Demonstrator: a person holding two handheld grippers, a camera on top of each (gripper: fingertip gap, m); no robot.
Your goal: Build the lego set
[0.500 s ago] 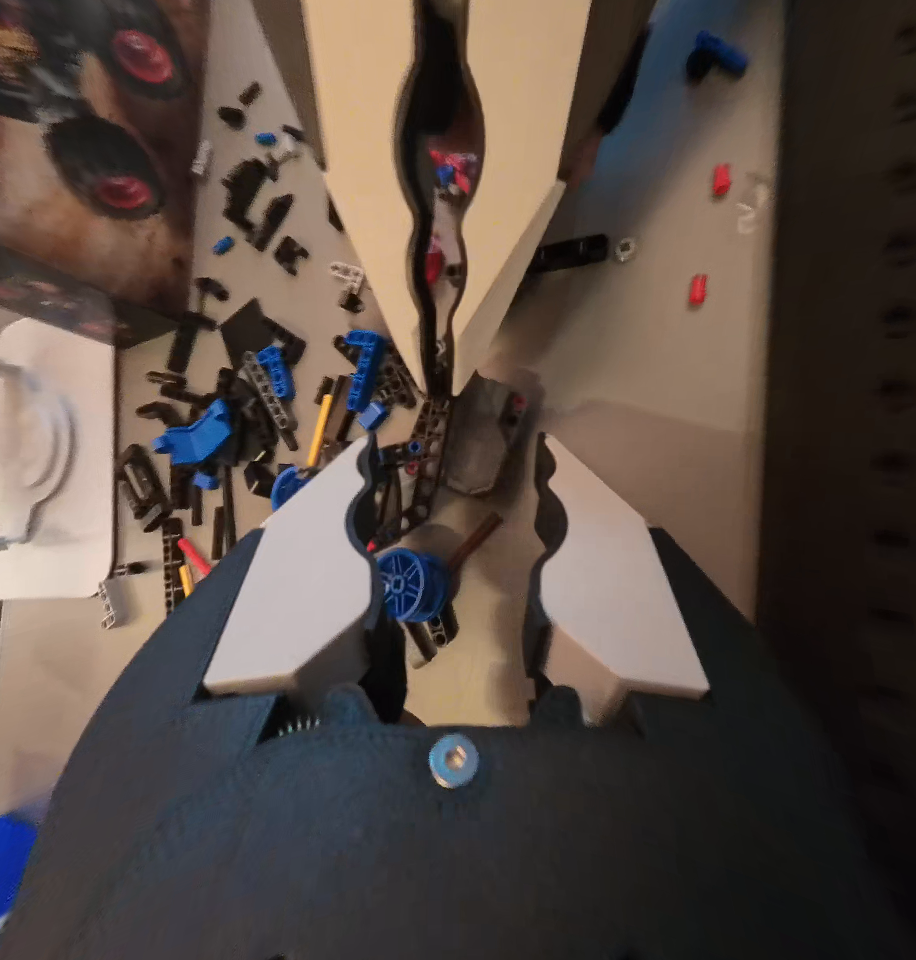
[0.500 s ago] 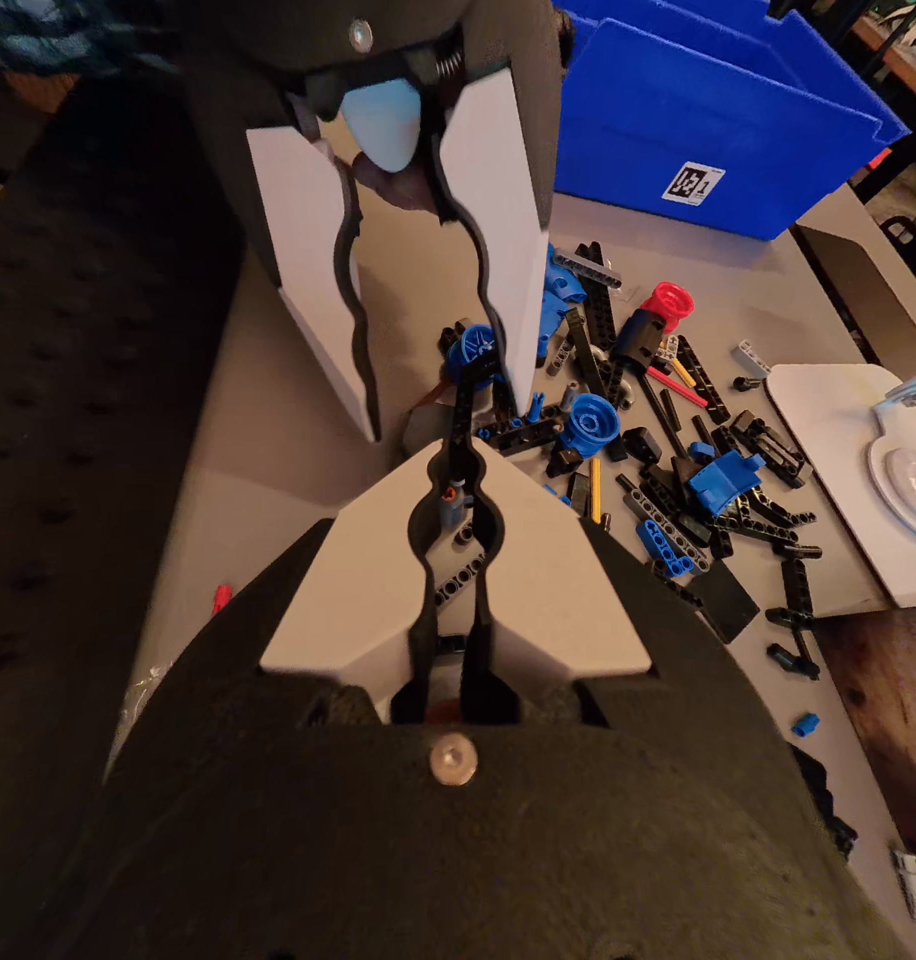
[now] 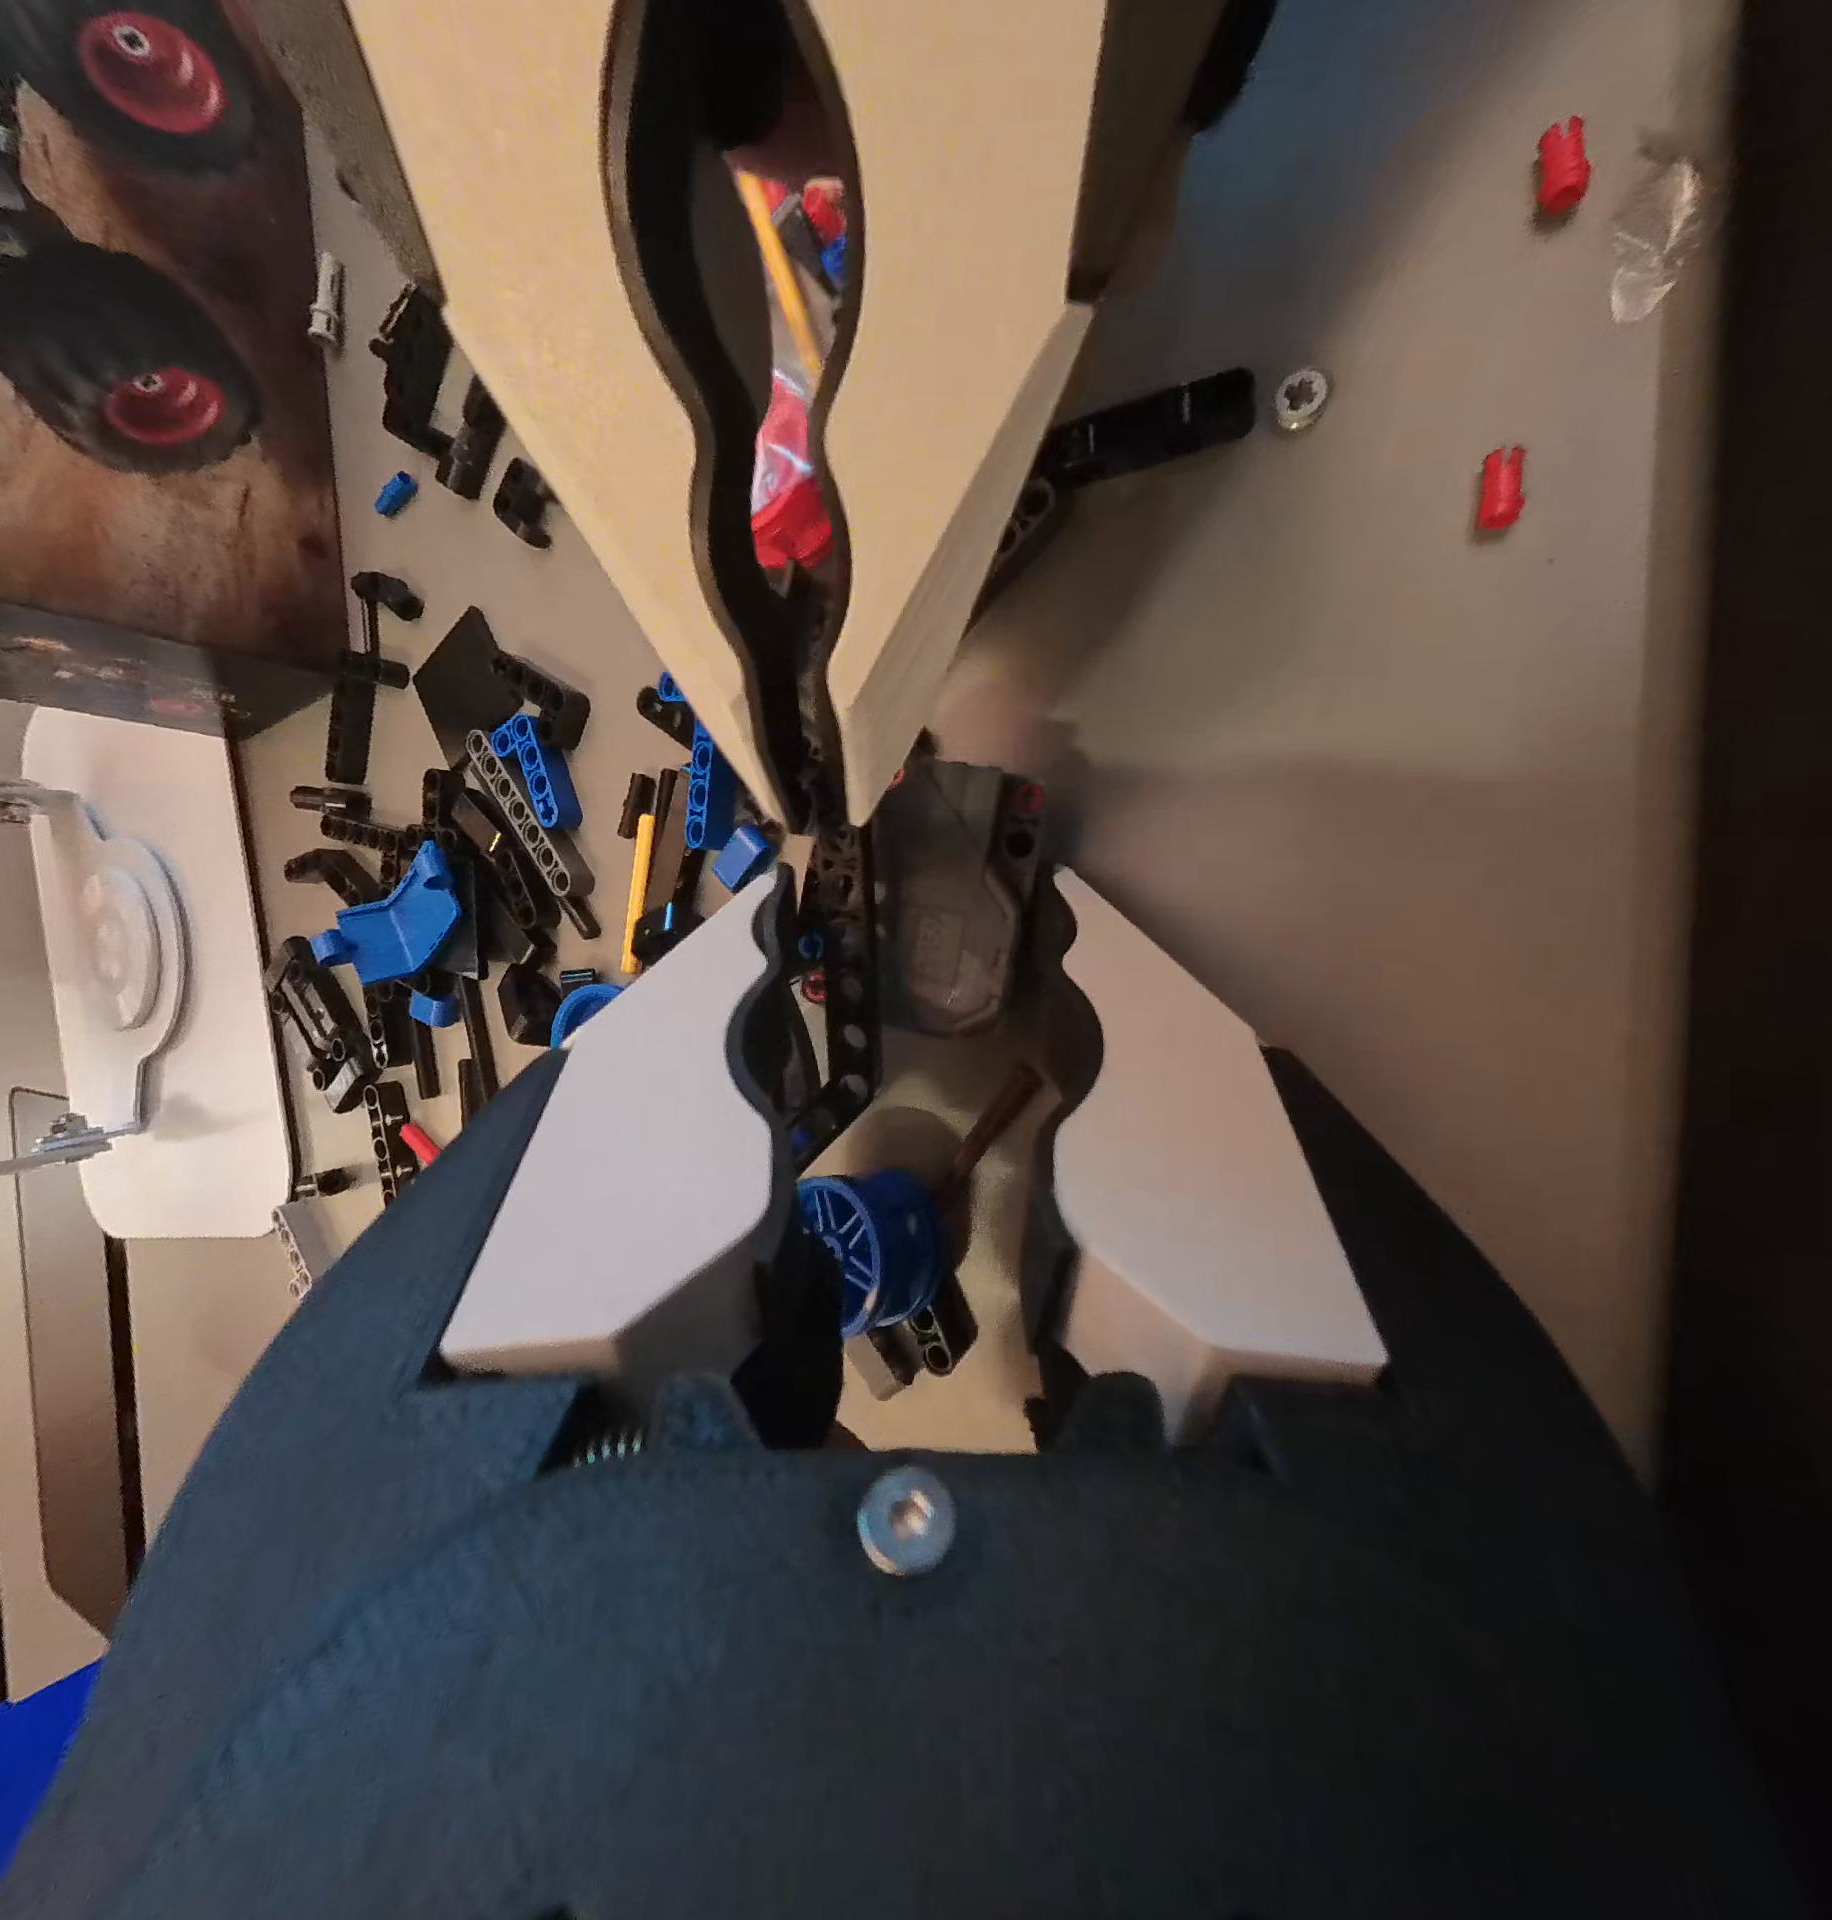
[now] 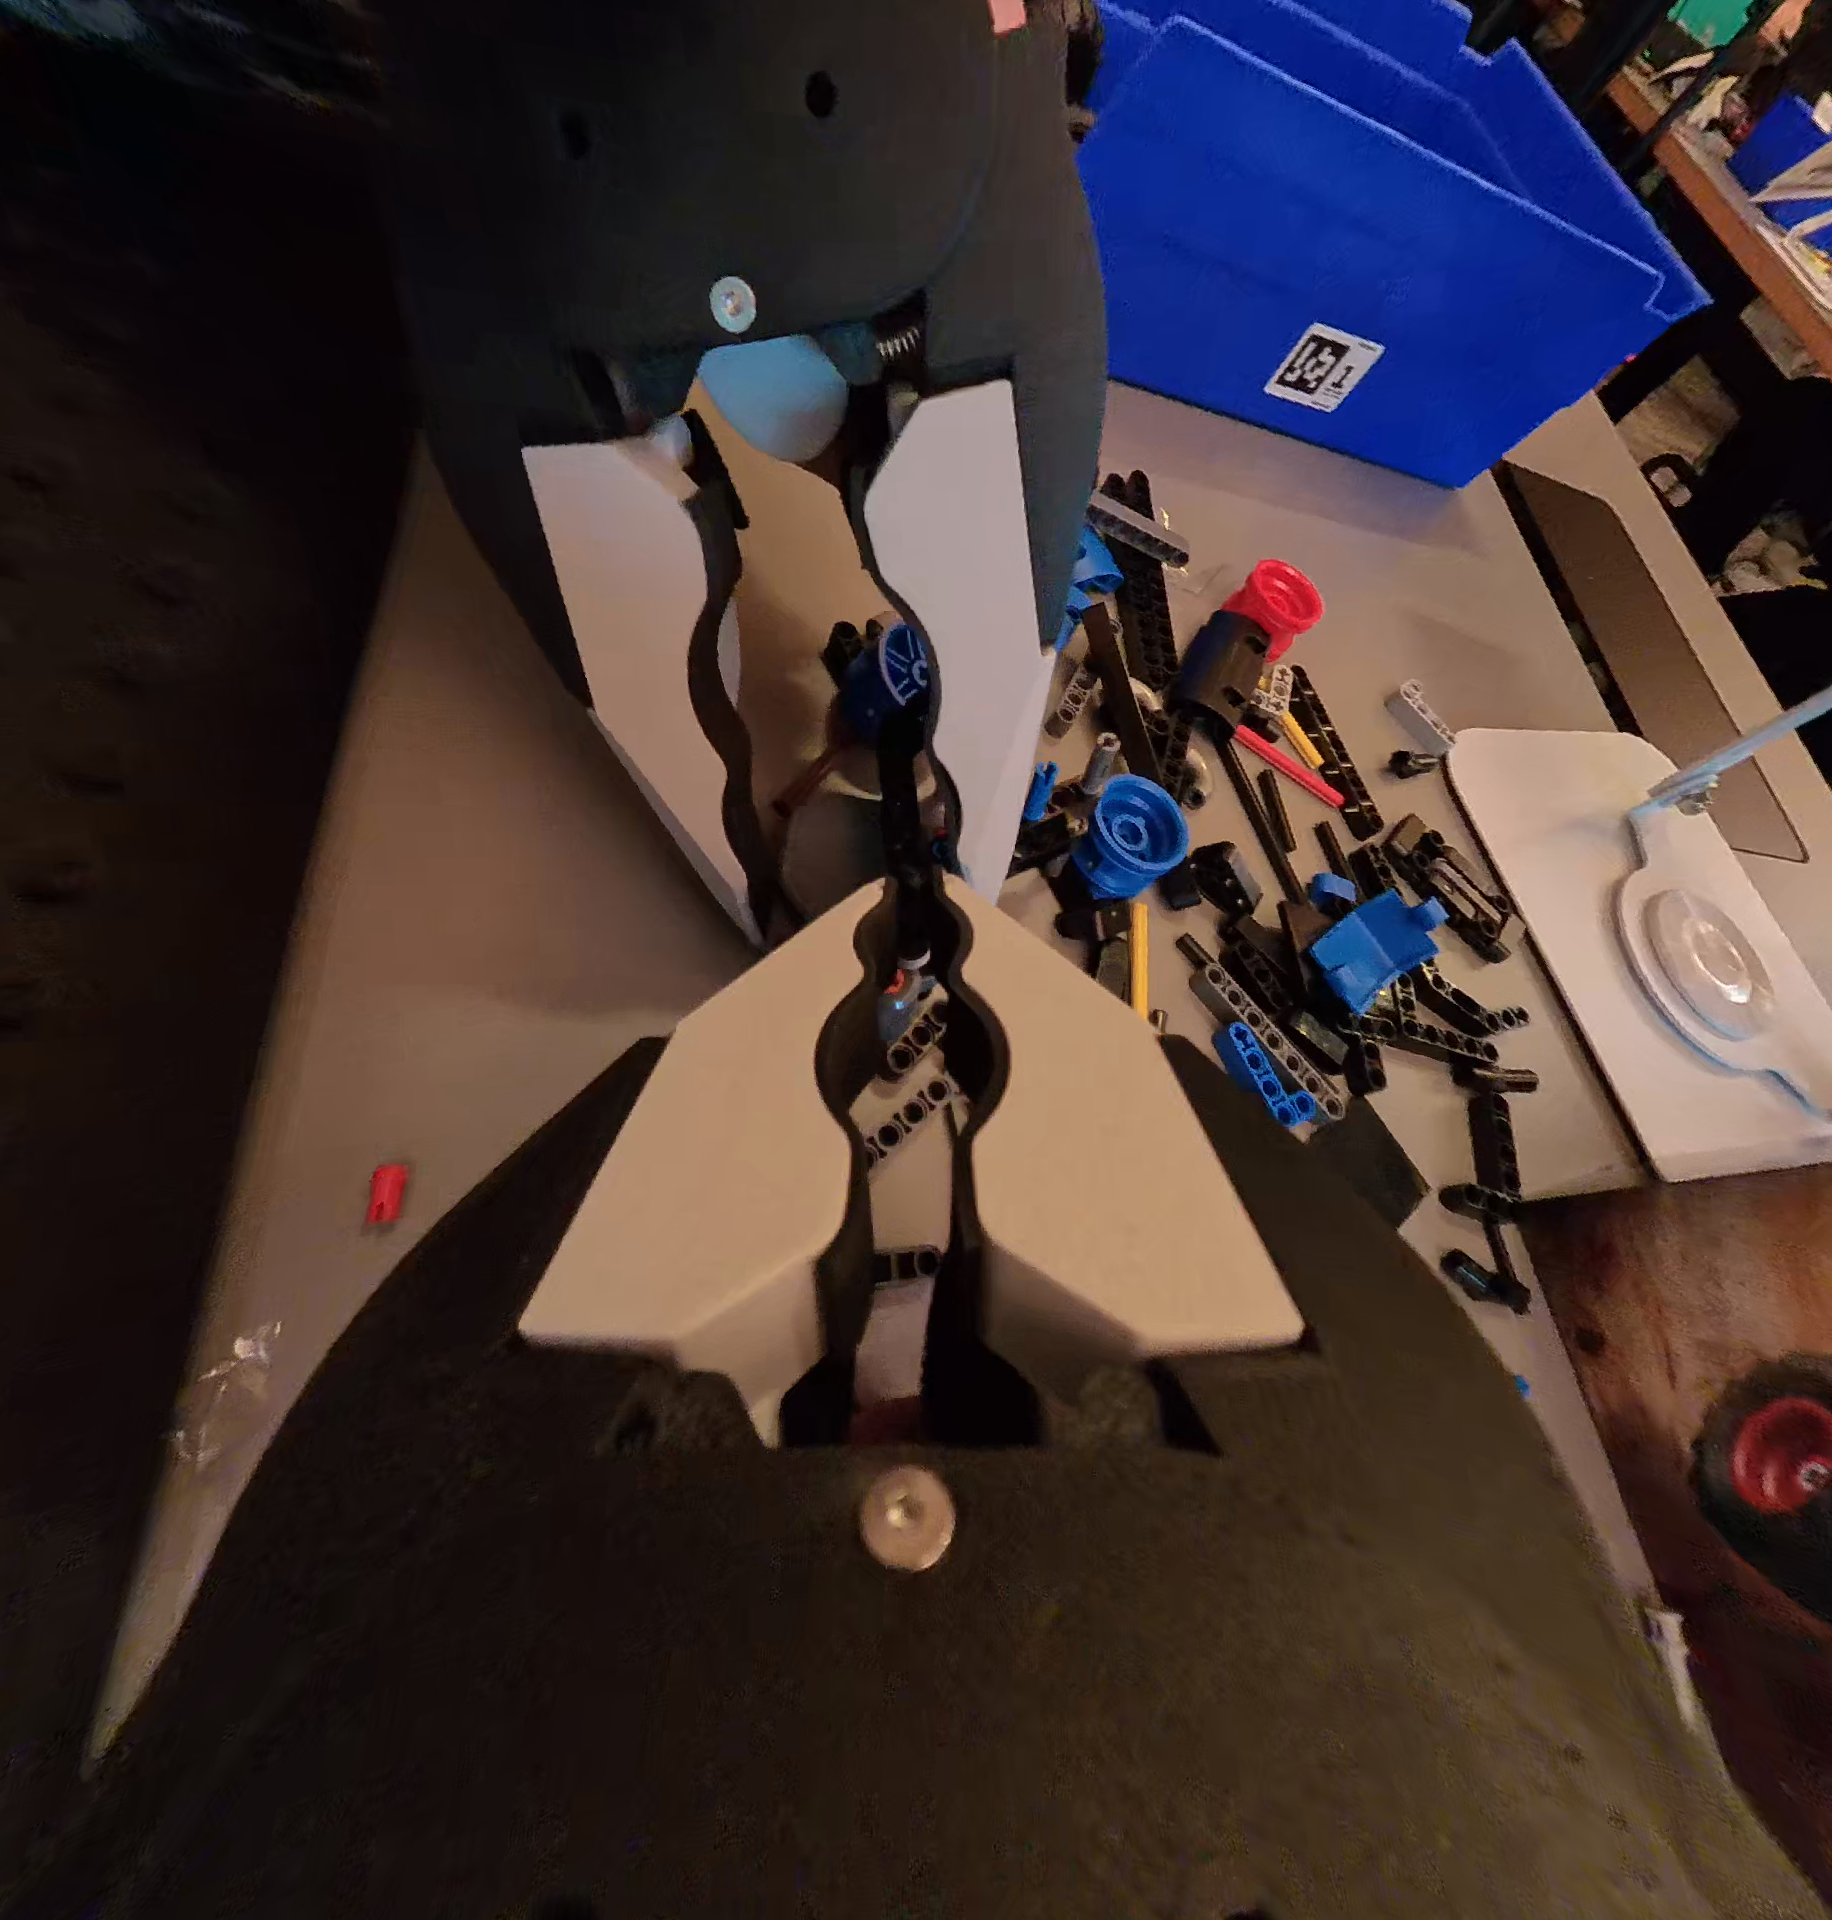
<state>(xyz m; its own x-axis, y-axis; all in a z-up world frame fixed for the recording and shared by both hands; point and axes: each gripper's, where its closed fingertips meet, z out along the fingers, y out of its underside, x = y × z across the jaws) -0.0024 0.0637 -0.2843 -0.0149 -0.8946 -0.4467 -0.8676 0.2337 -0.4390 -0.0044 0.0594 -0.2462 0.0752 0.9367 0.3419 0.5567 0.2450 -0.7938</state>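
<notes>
My right gripper (image 4: 912,896) is shut on a black beam assembly (image 4: 904,800) and holds it just above the grey table (image 4: 496,831). The assembly carries a blue wheel hub (image 4: 896,673), a brown axle (image 3: 998,1117) and a grey block (image 3: 953,914). In the left wrist view the right gripper (image 3: 816,816) comes in from the top. My left gripper (image 3: 917,883) is open, with its fingers on either side of the assembly (image 3: 844,997); the left finger lies close against the beam. In the right wrist view the left gripper (image 4: 870,904) faces mine from the top.
A pile of loose black, blue, red and yellow pieces (image 4: 1307,935) lies beside the grippers. Blue bins (image 4: 1359,229) stand behind it, with a white board holding a clear disc (image 4: 1618,935) to the side. Red pins (image 3: 1499,488) and the set's box (image 3: 112,312) also lie here.
The left gripper's fingers have narrowed around the assembly and it has moved closer to the right gripper. The right gripper still holds the assembly.
</notes>
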